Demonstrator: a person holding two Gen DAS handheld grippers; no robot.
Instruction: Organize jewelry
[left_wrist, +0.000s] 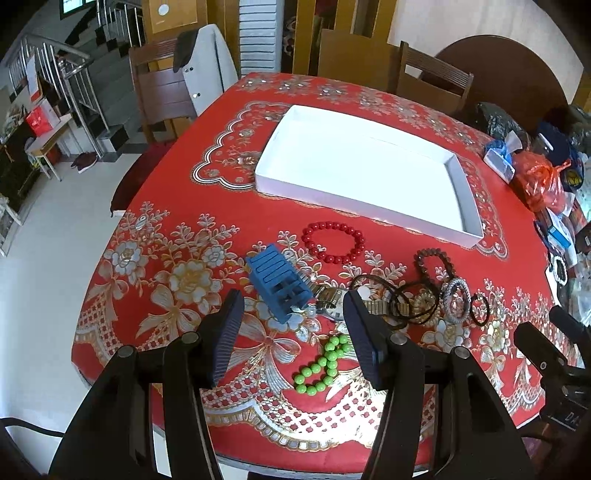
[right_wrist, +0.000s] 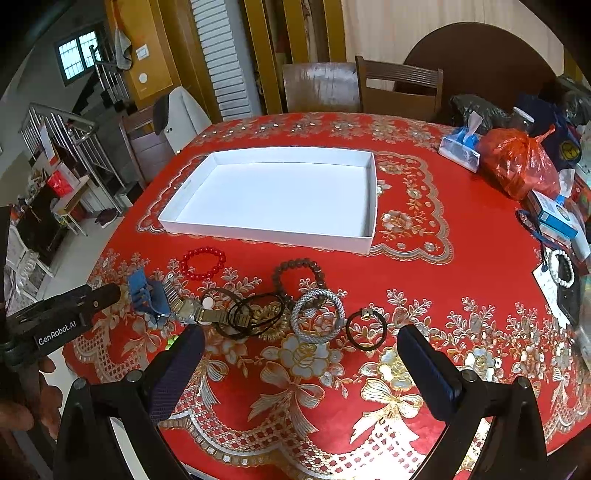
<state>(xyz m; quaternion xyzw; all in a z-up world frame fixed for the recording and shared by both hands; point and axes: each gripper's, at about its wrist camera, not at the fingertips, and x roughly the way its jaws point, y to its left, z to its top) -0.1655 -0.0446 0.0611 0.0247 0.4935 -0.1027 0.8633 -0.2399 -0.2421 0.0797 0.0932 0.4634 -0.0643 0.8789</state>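
Both claws are seen angled steeply down over the red flowered surface (right_wrist: 424, 280), each held just short of the jewelry pile. The left claw (left_wrist: 293, 332) is spread moderately wide and nothing is gripped; between its ribbed fingers (left_wrist: 227, 332), down on the cloth, the green bead bracelet (left_wrist: 325, 363) can be made out, untouched as far as can be told. The right claw (right_wrist: 301, 369) is splayed fully, and only bare cloth is framed between its pads. Everything is placed against the white tray (right_wrist: 258, 236), which is set toward the middle of the surface with nothing in it. Just before the tray's near wall the red bead bracelet (left_wrist: 333, 242) is laid; nearer the claws from there, the blue clip (left_wrist: 279, 286) is found touching a metal-band watch (right_wrist: 192, 308). To the right of those, still in front of the tray, black hair ties (right_wrist: 255, 312), a brown bead bracelet (right_wrist: 299, 275), a silver woven bangle (right_wrist: 317, 314) and a lone black tie (right_wrist: 366, 328) are strewn.
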